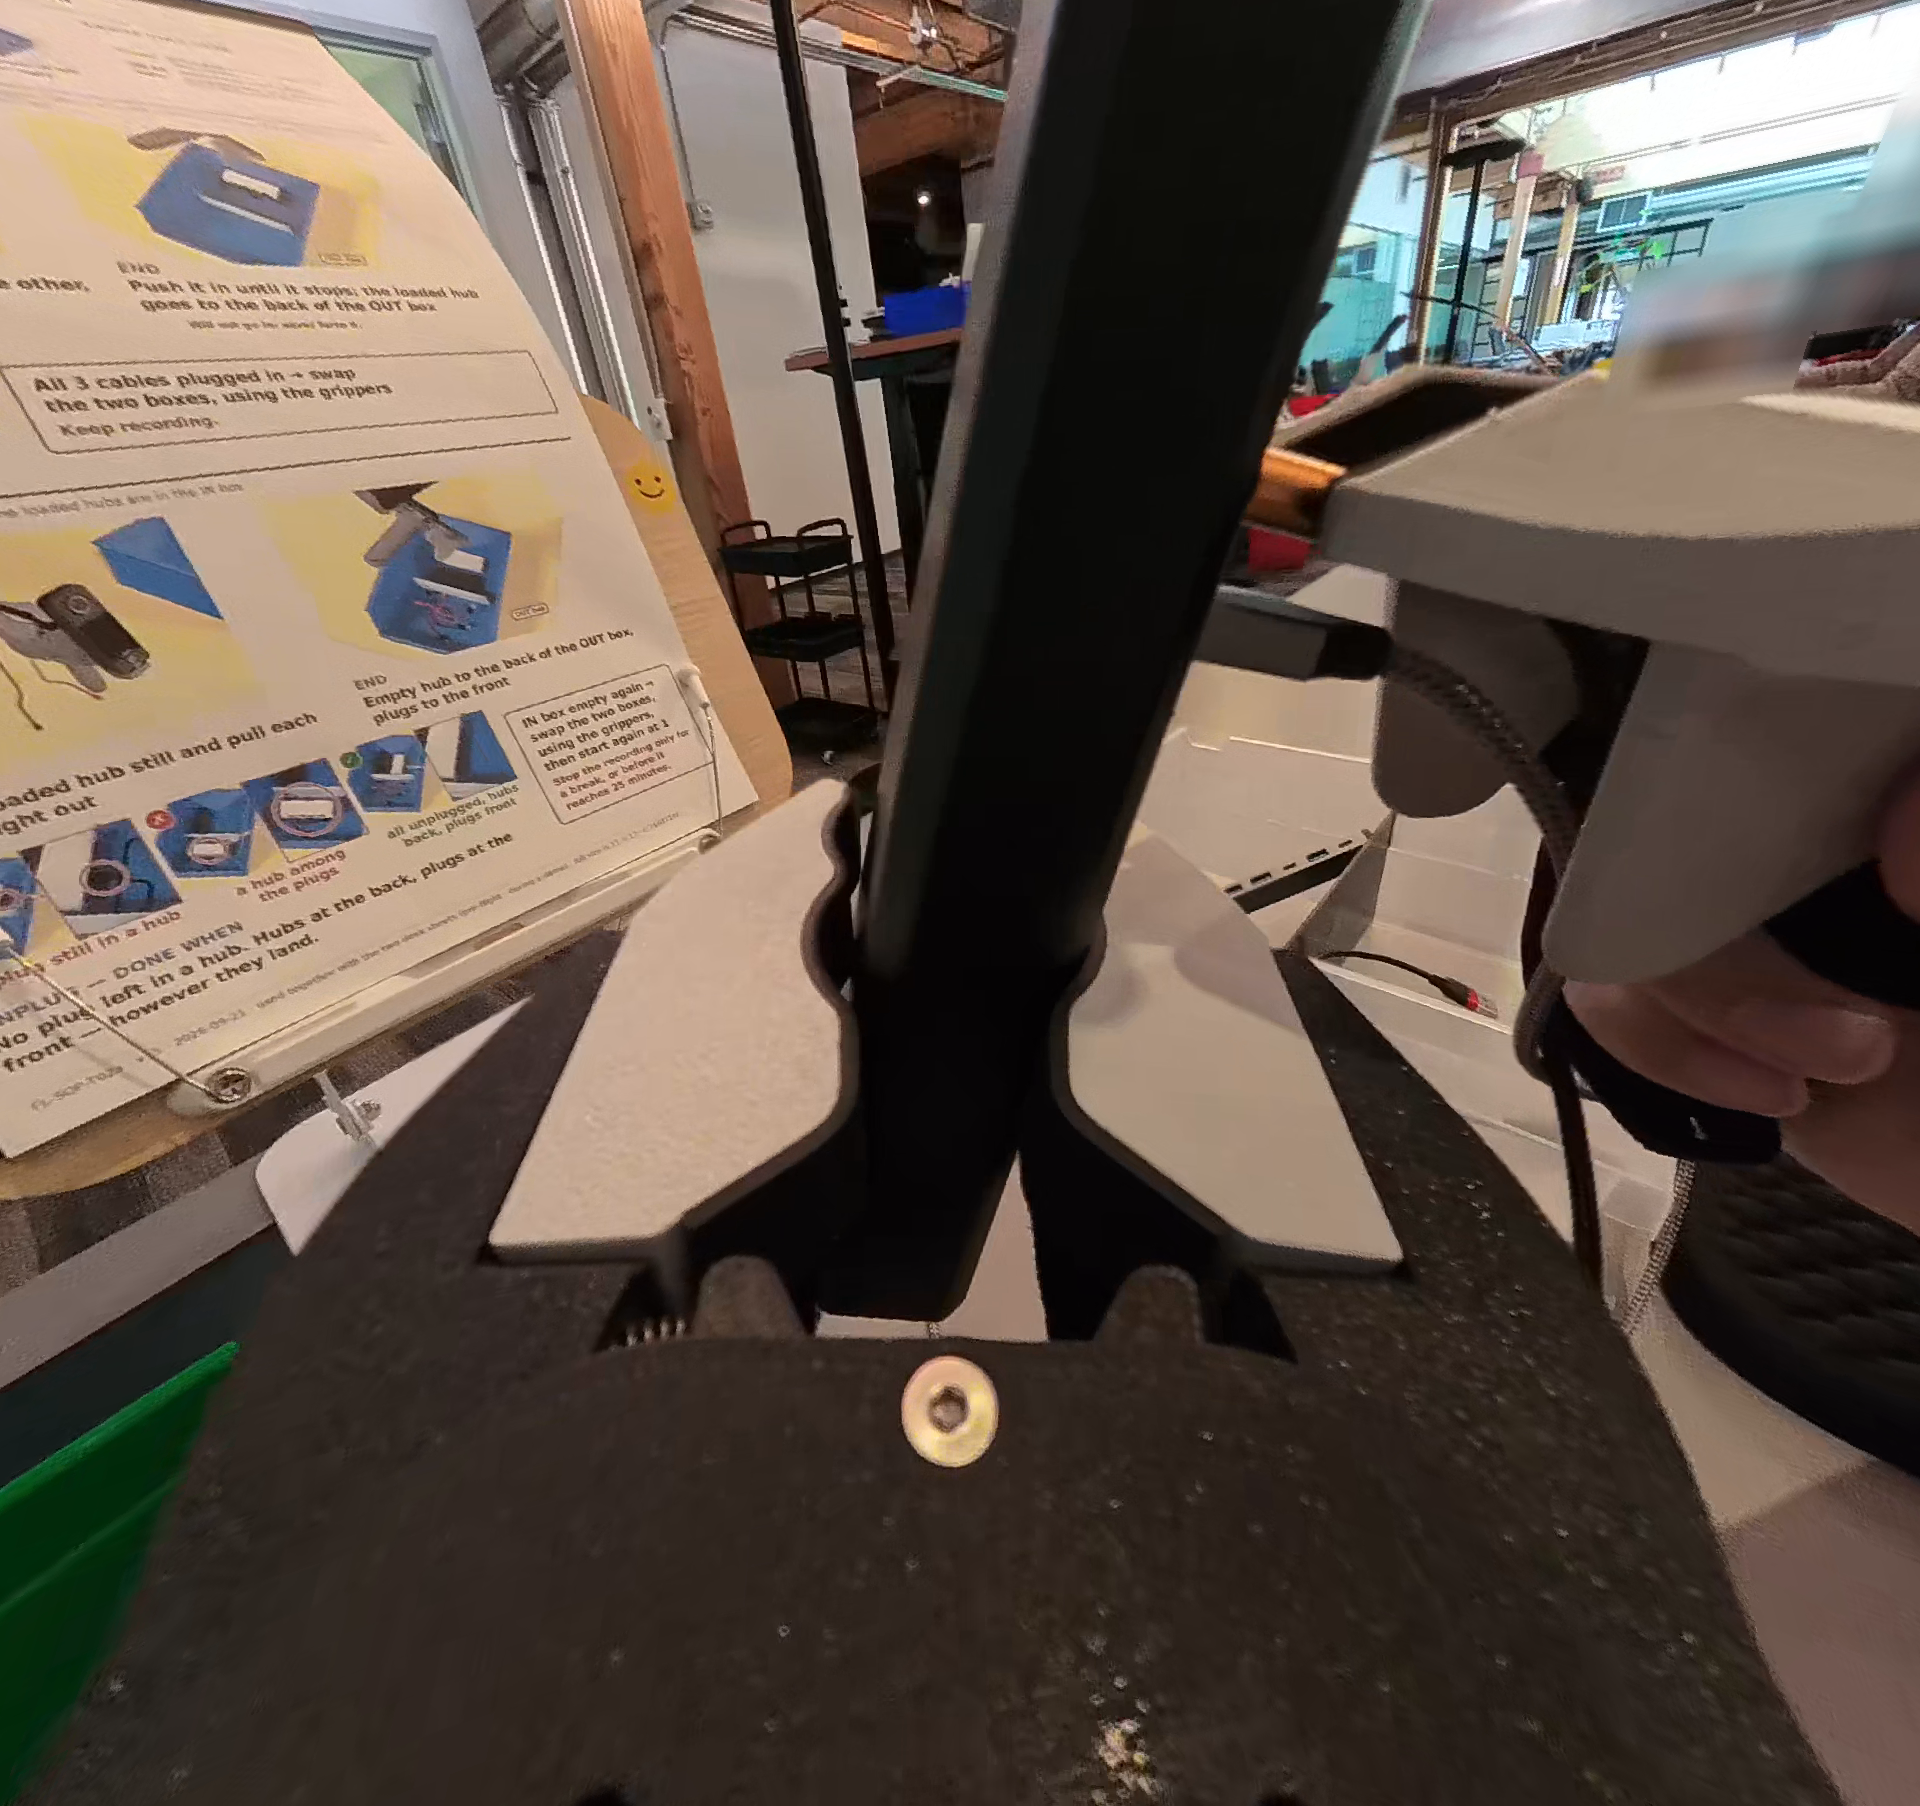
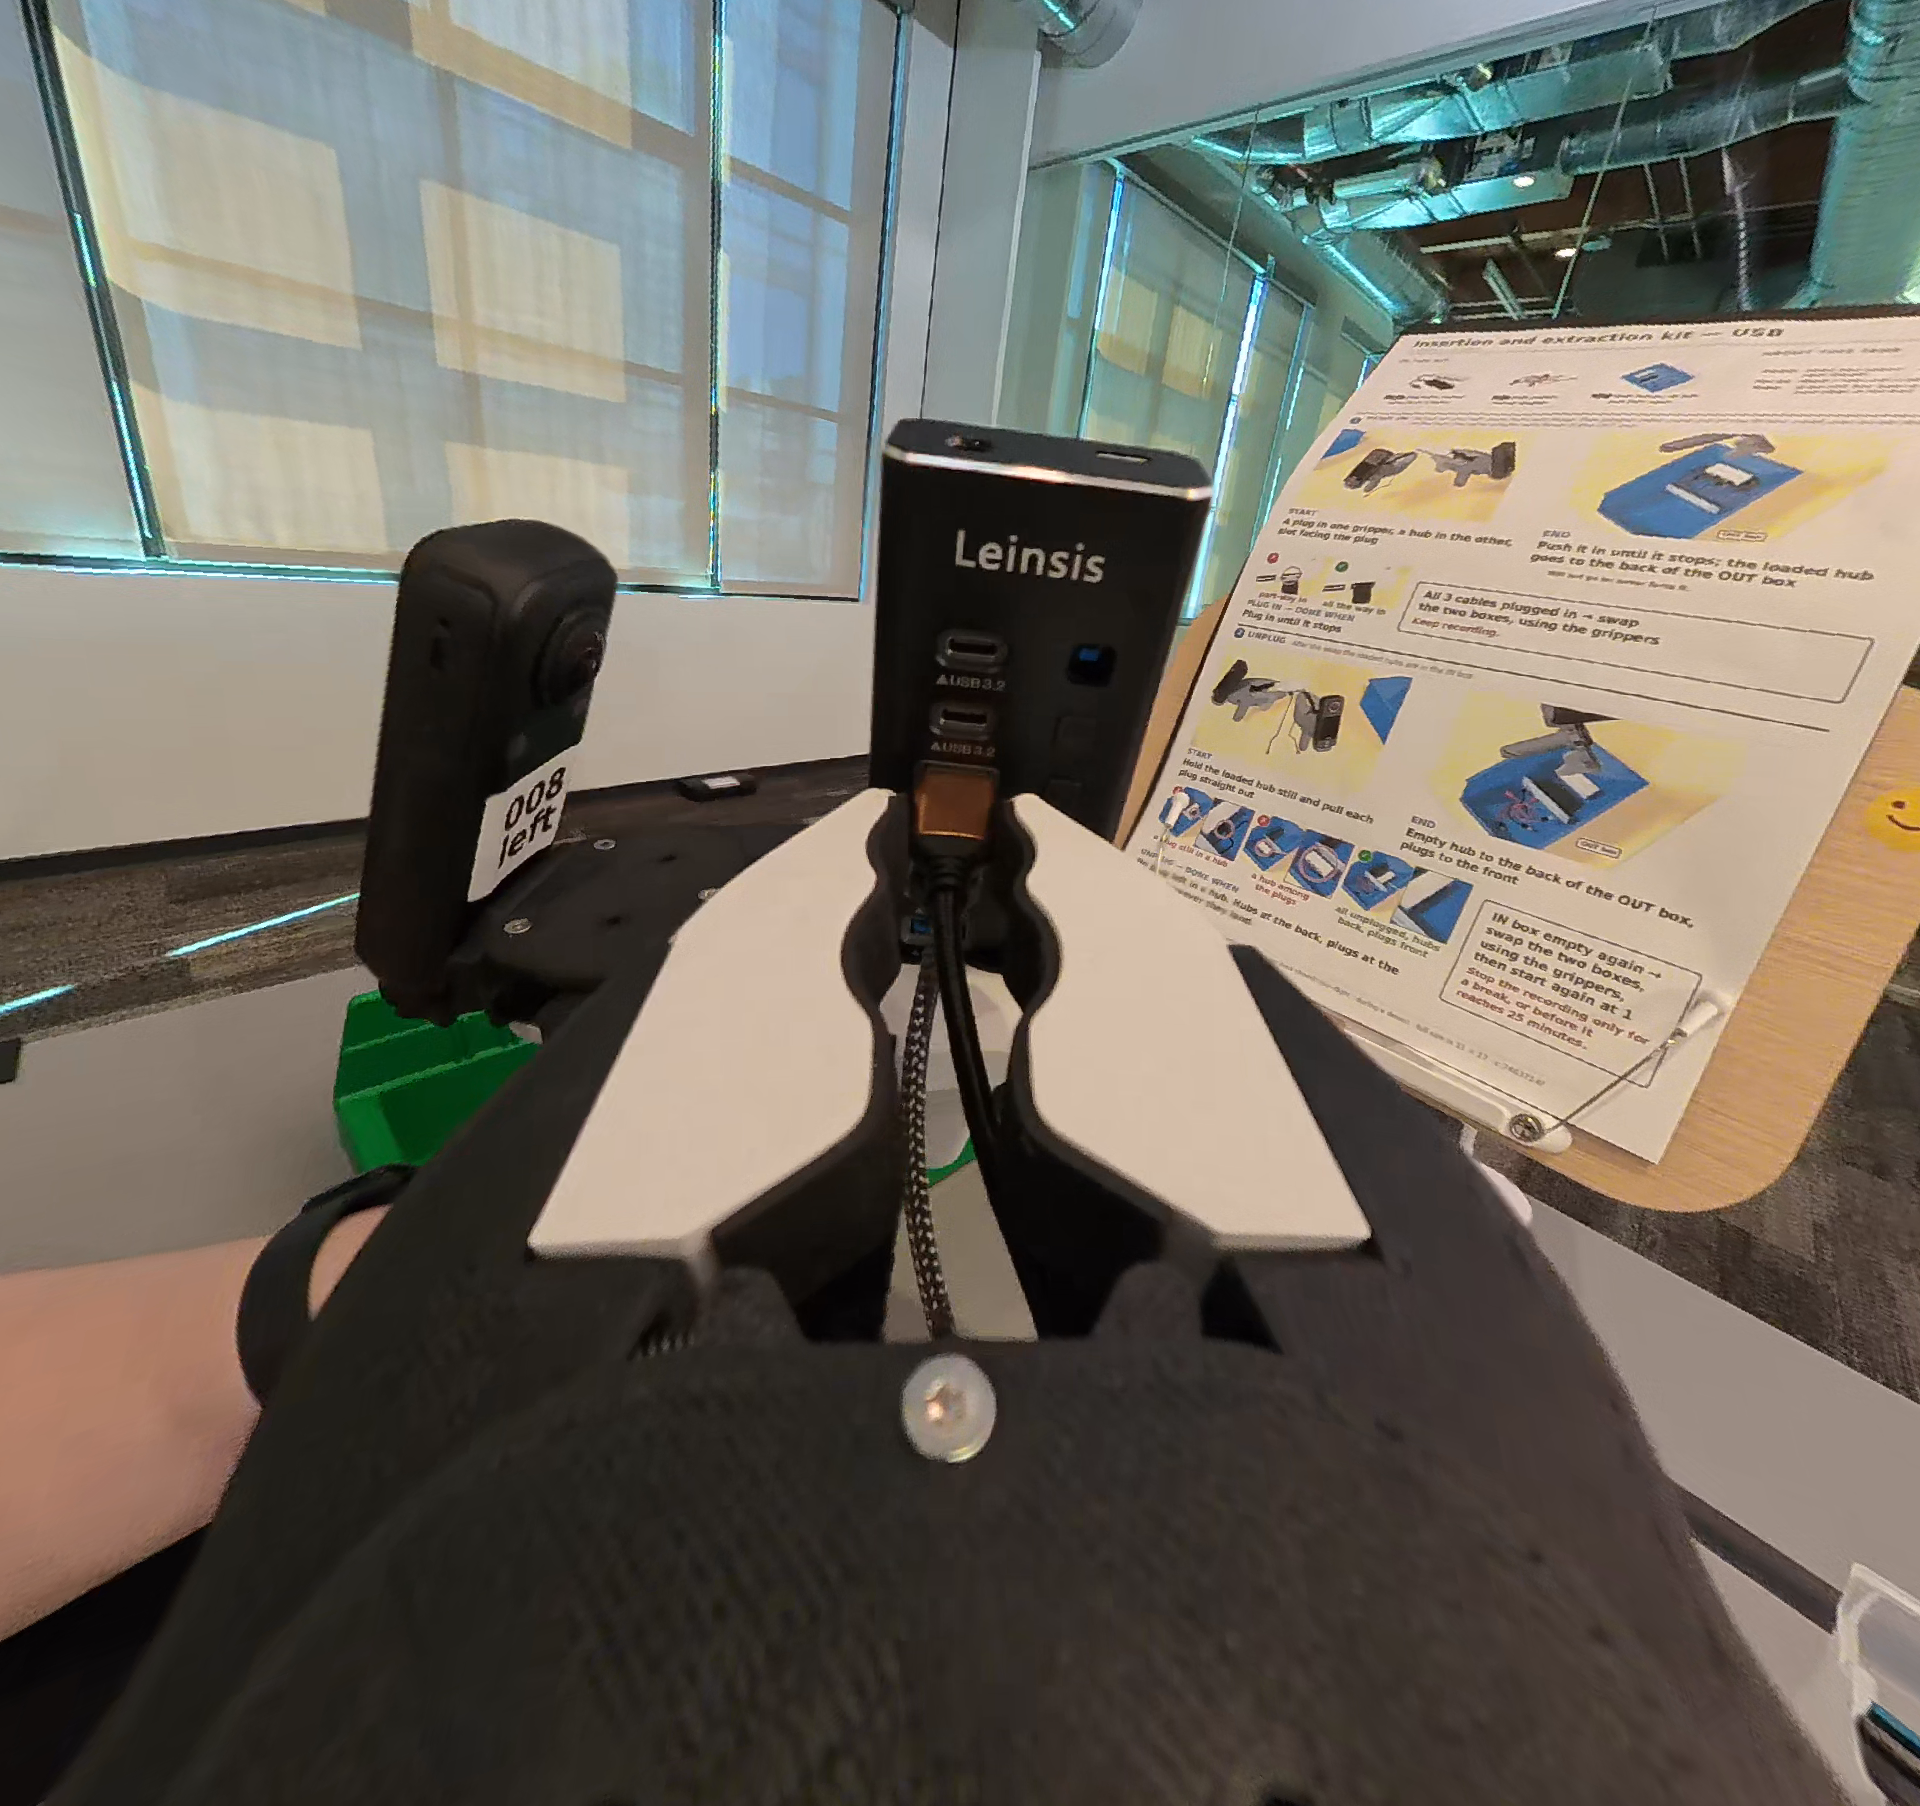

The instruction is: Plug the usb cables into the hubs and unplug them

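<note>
- A black hub (image 2: 1039, 613) stands upright in the air, ahead of the right tongs (image 2: 951, 821); the left tongs (image 1: 956, 935) are clamped on its lower part, where it shows edge-on as a dark slab (image 1: 1122, 406).
- A plug (image 2: 948, 811) with a copper-coloured shell sits at the hub's third port down; how deep it sits cannot be told.
- The right tongs are closed narrowly on this plug, and its black cable (image 2: 961, 1008) runs back between them.
- A braided cable (image 2: 920, 1185) hangs beside the black one.
- From the left view, the right tongs (image 1: 1455, 707) show side-on with a hand (image 1: 1766, 1018) below them.
- A camera (image 2: 488, 748) is mounted on the left tongs.
- A green bin (image 2: 416, 1081) sits below the camera.
- An instruction sheet (image 2: 1558, 717) leans on a wooden stand to the right.
</note>
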A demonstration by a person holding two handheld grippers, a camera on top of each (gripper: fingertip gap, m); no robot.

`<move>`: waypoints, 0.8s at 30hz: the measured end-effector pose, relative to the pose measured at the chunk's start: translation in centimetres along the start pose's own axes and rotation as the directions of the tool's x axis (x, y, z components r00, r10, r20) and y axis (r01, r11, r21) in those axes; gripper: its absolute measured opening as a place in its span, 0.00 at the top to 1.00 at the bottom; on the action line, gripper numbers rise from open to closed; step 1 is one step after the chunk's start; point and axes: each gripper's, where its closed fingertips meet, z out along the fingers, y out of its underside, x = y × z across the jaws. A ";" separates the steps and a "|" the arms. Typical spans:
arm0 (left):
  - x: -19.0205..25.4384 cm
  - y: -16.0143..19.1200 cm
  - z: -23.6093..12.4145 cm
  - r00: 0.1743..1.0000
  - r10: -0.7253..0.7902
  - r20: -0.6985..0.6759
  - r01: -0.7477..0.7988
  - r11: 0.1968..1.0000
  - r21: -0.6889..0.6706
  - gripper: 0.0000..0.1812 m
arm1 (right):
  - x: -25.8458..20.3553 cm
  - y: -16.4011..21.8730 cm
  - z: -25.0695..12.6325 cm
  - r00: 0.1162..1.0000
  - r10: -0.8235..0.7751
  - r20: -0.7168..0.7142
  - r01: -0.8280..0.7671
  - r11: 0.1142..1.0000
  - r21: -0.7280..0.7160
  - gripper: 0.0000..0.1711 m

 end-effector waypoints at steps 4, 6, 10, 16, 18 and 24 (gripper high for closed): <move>0.3 -0.4 -0.1 0.999 0.006 -0.049 -0.006 1.000 0.008 0.82 | -0.3 -0.4 -0.1 0.993 -0.116 -0.001 0.116 0.993 -0.006 0.91; 0.4 -0.7 -0.3 0.997 0.042 -0.057 -0.042 0.999 0.003 0.82 | -0.4 -0.6 -0.3 0.991 -0.128 0.026 0.128 0.992 -0.020 0.91; -0.6 -0.6 -0.3 0.997 0.068 0.030 -0.068 0.997 -0.032 0.82 | -0.1 -0.4 -0.1 1.000 -0.012 0.005 0.012 1.000 -0.014 0.90; -1.6 -0.1 -0.2 0.997 0.051 0.050 -0.046 0.995 -0.083 0.80 | 0.2 0.2 0.4 0.997 0.054 -0.054 -0.054 0.999 0.001 0.90; -1.7 -0.1 -0.3 0.997 0.064 0.040 -0.060 0.994 -0.088 0.80 | 0.0 0.2 0.5 0.999 0.024 -0.049 -0.025 1.000 -0.005 0.90; -0.4 -0.9 -0.5 0.998 0.059 -0.038 -0.061 0.995 -0.078 0.81 | -0.3 -0.7 -0.2 0.994 -0.089 0.057 0.091 0.995 -0.034 0.90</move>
